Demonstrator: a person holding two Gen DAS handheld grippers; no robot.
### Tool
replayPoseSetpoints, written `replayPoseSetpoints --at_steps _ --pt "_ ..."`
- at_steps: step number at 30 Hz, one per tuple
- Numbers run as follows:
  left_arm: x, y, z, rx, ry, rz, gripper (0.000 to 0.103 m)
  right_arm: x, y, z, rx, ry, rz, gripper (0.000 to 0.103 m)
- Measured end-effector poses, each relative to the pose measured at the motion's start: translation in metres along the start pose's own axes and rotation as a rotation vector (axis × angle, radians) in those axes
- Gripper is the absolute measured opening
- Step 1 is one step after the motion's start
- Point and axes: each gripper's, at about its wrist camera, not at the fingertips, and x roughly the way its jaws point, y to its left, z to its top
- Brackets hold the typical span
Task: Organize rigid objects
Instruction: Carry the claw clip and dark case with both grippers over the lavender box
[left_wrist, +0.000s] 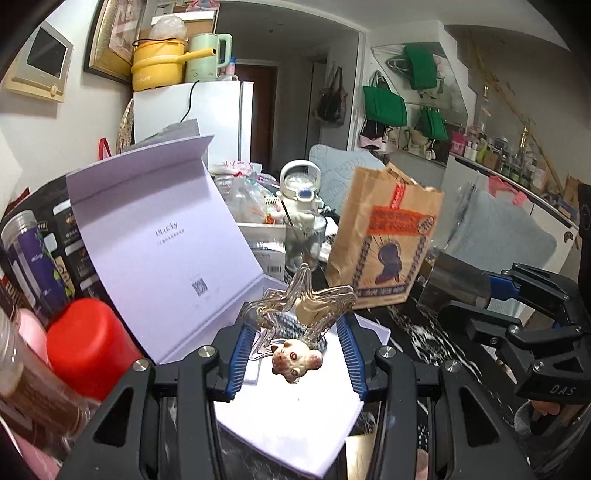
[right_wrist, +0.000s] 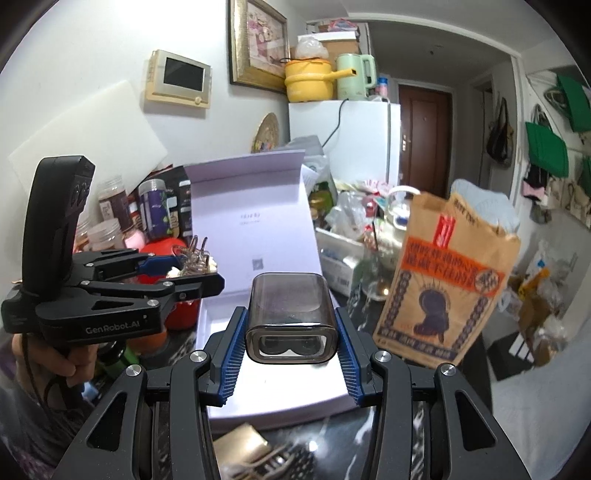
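My left gripper (left_wrist: 297, 325) is shut on a clear star-shaped charm (left_wrist: 295, 306), and a small cream bear figure (left_wrist: 295, 360) dangles from it. It hangs over an open white box (left_wrist: 295, 424) whose lid (left_wrist: 166, 229) stands up at the left. My right gripper (right_wrist: 291, 317) is shut on a smoky translucent case (right_wrist: 288, 295), held over the same white box (right_wrist: 288, 384). The right gripper (left_wrist: 465, 291) and the case (left_wrist: 454, 284) show at the right of the left wrist view. In the right wrist view the left gripper (right_wrist: 195, 271) with the charm (right_wrist: 194, 254) sits at the left.
A brown paper bag (right_wrist: 443, 288) stands right of the box on the dark marbled table (left_wrist: 417, 332). A red-lidded jar (left_wrist: 88, 343) and several jars (right_wrist: 110, 206) crowd the left. A glass cup (left_wrist: 303, 240) and a white jug (left_wrist: 299, 184) stand behind. A tan pouch (right_wrist: 240, 443) lies near the box front.
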Motion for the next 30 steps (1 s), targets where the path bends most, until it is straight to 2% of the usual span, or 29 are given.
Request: replayPoseSetpoints --at_steps 10,16,21,30 --pt "0.014 0.01 0.026 0.007 -0.052 0.039 0.044 0.023 -0.002 0.031 -0.061 -0.039 0.03 0.045" --pt "0.031 0.025 0.035 -0.008 -0.059 0.092 0.044 0.045 -0.009 0.042 -0.074 -0.049 0.041 0.045" --pt "0.049 0.036 0.03 -0.026 -0.037 0.139 0.044 0.074 -0.014 0.042 -0.063 -0.023 0.062 0.045" --pt "0.084 0.053 0.023 -0.041 0.037 0.153 0.044 0.117 -0.028 0.036 -0.042 0.013 0.086 0.045"
